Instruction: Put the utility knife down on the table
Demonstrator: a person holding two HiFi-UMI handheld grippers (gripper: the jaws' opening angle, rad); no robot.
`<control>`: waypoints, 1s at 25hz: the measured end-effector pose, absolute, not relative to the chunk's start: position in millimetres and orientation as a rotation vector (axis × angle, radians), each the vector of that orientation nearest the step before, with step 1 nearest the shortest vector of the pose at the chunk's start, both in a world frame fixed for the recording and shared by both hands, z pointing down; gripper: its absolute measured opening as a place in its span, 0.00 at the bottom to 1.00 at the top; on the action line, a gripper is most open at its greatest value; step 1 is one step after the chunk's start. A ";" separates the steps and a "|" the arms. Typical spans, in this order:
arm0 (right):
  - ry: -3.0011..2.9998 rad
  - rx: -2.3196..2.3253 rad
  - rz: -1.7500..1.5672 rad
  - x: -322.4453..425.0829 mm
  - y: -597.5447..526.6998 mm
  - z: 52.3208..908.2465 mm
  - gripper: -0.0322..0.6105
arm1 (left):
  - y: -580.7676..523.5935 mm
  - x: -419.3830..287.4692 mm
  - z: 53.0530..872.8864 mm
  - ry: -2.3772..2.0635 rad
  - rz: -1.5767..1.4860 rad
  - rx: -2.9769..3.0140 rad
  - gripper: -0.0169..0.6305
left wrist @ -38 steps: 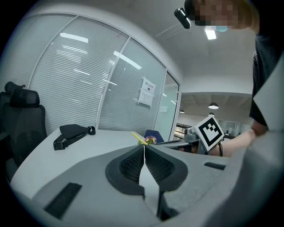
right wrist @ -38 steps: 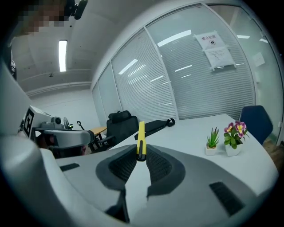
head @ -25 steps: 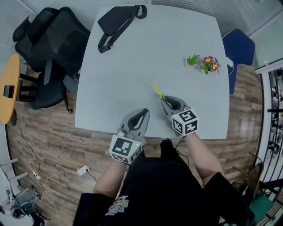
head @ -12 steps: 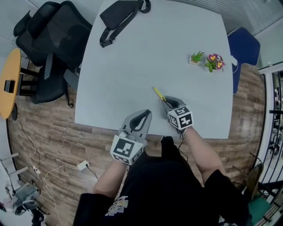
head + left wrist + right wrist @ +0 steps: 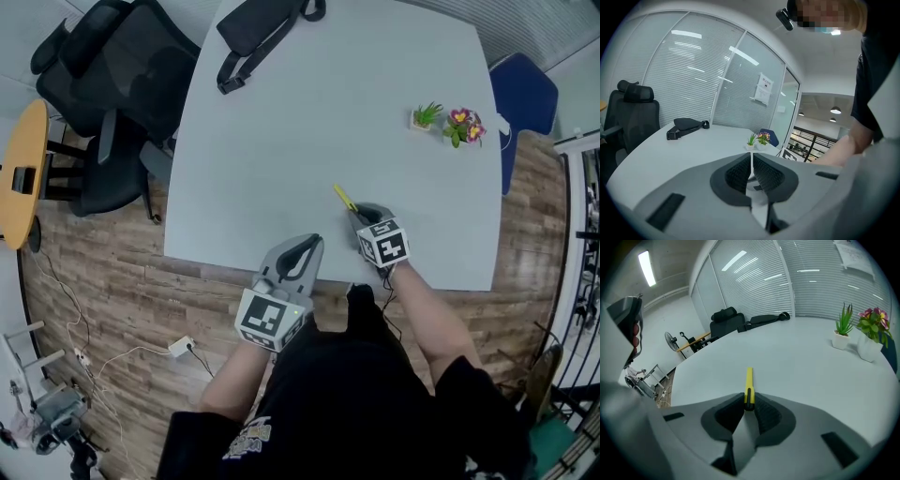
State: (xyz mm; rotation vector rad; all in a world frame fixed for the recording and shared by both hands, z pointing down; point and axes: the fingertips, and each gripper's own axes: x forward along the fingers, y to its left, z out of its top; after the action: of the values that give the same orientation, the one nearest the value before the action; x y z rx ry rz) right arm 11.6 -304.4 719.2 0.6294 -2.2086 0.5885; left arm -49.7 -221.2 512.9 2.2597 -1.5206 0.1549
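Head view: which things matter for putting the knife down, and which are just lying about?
In the job: utility knife, held in the right gripper; table.

Lying about: black bag; green potted plant; flowering potted plant; office chair; left gripper, shut and empty.

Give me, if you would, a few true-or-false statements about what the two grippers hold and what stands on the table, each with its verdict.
1. The right gripper is shut on the yellow utility knife. True.
2. The left gripper holds the black strap bag. False: its jaws are together with nothing between them, and the bag lies at the far end of the pale grey table.
3. The two small potted plants stand on the table toward the person's right. True.
4. The knife lies on the table, free of both grippers. False: it is clamped between the right gripper's jaws, with its yellow end pointing out over the table.
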 end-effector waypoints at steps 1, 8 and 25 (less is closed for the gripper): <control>-2.202 0.633 0.583 11.3 -303.9 720.4 0.16 | -220.0 -50.6 512.7 -1.520 0.156 2.260 0.04; -2.200 0.660 0.571 10.4 -302.7 723.0 0.18 | -212.4 -58.3 513.5 -1.522 0.155 2.259 0.04; -2.442 0.917 0.517 17.9 -304.8 599.9 0.06 | -203.0 -55.9 476.7 -1.433 0.130 2.430 0.04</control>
State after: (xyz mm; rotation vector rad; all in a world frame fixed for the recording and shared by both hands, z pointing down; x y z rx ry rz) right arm 17.9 -304.8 599.9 0.9169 -2.4419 0.5170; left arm -55.9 -203.0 476.7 2.4300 -1.4333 0.1299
